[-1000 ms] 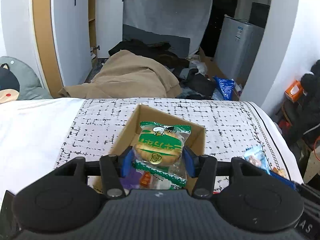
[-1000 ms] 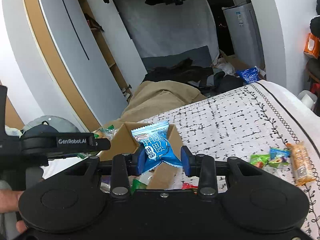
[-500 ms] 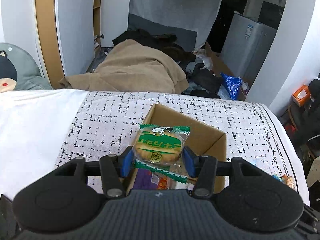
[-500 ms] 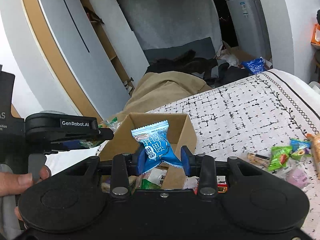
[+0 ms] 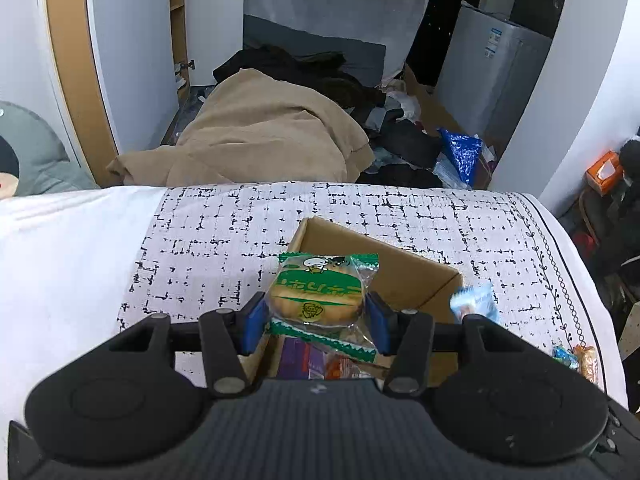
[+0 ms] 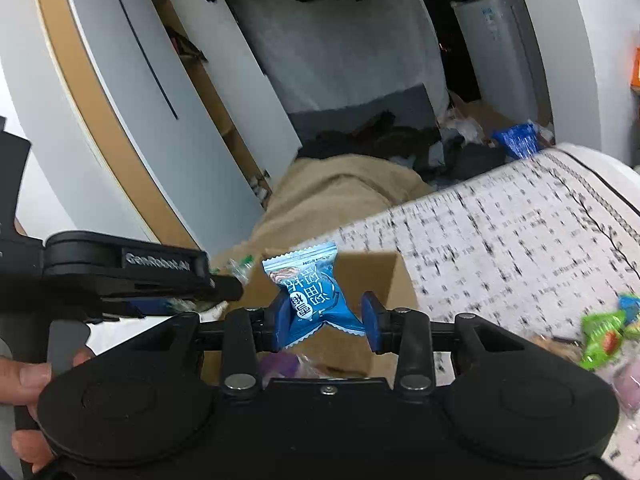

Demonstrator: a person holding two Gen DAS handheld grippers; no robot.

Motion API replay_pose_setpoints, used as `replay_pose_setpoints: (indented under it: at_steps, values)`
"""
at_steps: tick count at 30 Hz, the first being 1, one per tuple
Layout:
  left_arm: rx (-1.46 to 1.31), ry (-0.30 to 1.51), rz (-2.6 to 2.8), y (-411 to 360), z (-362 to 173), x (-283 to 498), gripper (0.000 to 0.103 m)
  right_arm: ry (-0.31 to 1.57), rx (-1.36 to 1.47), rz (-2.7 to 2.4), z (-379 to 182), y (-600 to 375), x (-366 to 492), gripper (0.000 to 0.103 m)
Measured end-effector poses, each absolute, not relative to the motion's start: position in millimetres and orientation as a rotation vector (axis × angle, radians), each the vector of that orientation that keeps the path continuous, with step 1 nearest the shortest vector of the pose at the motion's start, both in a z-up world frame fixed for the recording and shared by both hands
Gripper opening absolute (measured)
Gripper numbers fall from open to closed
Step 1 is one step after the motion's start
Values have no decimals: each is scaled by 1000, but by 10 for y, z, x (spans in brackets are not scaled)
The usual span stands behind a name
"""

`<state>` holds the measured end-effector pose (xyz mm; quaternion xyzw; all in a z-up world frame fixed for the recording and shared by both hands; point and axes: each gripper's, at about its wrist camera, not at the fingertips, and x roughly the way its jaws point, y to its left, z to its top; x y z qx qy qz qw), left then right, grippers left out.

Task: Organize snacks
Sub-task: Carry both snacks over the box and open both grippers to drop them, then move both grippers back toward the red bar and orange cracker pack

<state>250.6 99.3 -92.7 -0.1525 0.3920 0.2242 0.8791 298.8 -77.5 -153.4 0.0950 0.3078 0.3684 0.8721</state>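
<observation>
— Left gripper (image 5: 315,316)?
— Clamped on a green-wrapped bun (image 5: 316,300), held over the cardboard box (image 5: 416,276) on the bed (image 5: 240,232).
— And the right gripper (image 6: 326,322)?
— Pinching a blue candy packet (image 6: 314,298) above that box (image 6: 376,276).

Beyond the bed (image 5: 80,248) — a tan blanket (image 5: 260,140) heaped on the floor among dark clothes (image 5: 304,76). White wardrobe doors (image 5: 132,48) edged in wood at left; a grey fridge (image 5: 496,72) at right — white walls, dim doorway behind.
</observation>
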Motion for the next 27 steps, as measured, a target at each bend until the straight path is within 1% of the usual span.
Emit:
replay_pose_setpoints:
  at_steps: [3,5,7,9,11,13,16,24,26,27]
  values:
    - [-327,835,478,1007,-931,2519,56,628,180,772,-1548,-757,2973,45]
    - [-337,837,473,1001,-939,2504,62,623,158,757,-1539,-777,2957,57]
    - [-335,845,474,969,-947,2481,70,632,167,736,-1529,-827,2953,62]
    - [-327,847,476,918,-945,2448,74,644,184,732,-1506,-894,2958,65]
    - [-318,851,475,870,-938,2417,78,648,191,719,-1468,-951,2962,77]
    - [-313,850,478,828,-927,2383,81,646,198,690,-1426,-1015,2962,85]
    - [-315,854,480,777,-907,2337,83,649,196,665,-1374,-1117,2963,88]
    - [-300,884,497,596,-876,2235,84,691,196,596,-1323,-1337,2950,89]
    - [-291,886,494,542,-861,2221,85,700,194,597,-1308,-1395,2933,92]
    - [-289,885,491,511,-857,2214,88,701,192,598,-1299,-1424,2922,94]
